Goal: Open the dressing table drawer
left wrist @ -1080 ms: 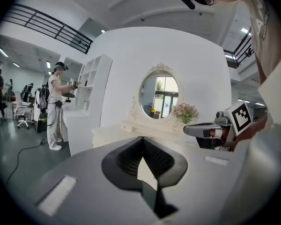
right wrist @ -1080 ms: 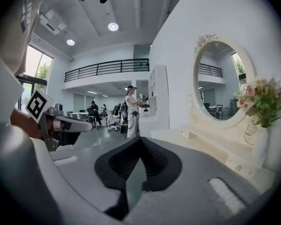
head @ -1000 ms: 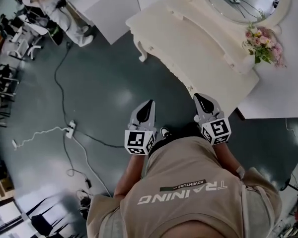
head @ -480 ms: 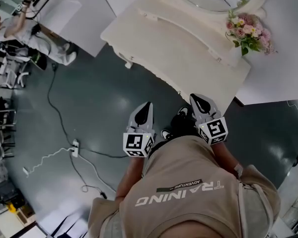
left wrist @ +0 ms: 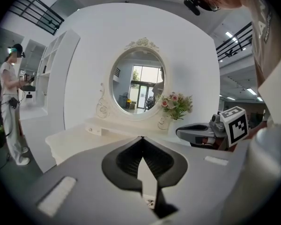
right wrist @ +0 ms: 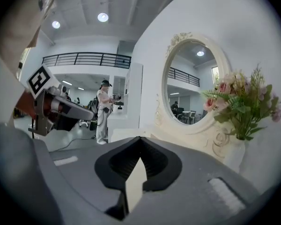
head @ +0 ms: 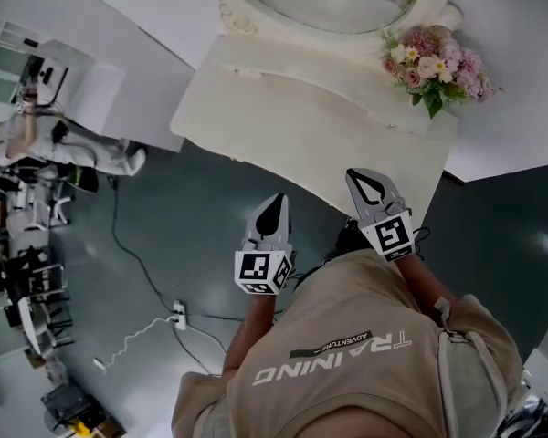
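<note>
Both grippers had their jaws pressed together and held nothing. The left gripper [head: 274, 204] hung over the floor [head: 192, 208] just before the table [head: 283, 117], and the right gripper [head: 363, 179] was over the table's near edge. The drawer front did not show from above; I judged that it lay under that near edge. In the left gripper view a small knobbed box [left wrist: 94, 130] sat at the back of the table, below the mirror [left wrist: 139, 81], and it could also be a drawer. To do the approach well, one gripper needed to go down to the table's front until the drawer came in view, and to spread its jaws before reaching it. The pull had to go straight out from the table, so that the flowers [head: 434, 67] at the table's back right corner were not shaken.
</note>
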A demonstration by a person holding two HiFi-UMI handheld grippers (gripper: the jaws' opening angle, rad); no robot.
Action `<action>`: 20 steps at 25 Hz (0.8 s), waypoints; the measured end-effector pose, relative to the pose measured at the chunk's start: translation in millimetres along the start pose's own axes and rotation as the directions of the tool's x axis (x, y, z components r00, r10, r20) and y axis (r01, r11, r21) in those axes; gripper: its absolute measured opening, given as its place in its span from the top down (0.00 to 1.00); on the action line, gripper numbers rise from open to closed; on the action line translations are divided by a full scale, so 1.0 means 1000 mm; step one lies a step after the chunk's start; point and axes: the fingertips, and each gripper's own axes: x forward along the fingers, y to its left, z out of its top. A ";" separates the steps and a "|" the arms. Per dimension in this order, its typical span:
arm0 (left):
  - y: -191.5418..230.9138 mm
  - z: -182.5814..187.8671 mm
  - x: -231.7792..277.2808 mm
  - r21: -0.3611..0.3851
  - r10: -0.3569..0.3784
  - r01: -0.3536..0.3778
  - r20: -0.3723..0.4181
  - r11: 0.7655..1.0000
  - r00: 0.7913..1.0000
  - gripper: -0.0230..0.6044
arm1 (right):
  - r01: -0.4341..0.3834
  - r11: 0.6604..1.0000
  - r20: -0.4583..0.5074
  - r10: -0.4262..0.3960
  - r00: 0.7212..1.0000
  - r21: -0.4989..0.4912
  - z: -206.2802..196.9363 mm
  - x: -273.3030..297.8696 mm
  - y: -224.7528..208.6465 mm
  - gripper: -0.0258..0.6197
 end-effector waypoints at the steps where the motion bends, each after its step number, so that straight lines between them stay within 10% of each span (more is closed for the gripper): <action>1: -0.003 0.004 0.010 0.004 -0.019 0.019 -0.004 1.000 1.000 0.93 | 0.009 1.000 -0.004 -0.010 1.000 -0.021 0.001 0.000 -0.005 0.96; 20: -0.076 0.021 0.128 0.079 -0.391 0.398 -0.083 0.914 0.916 0.93 | 0.372 0.927 -0.048 -0.369 0.928 0.053 -0.009 -0.056 -0.091 0.96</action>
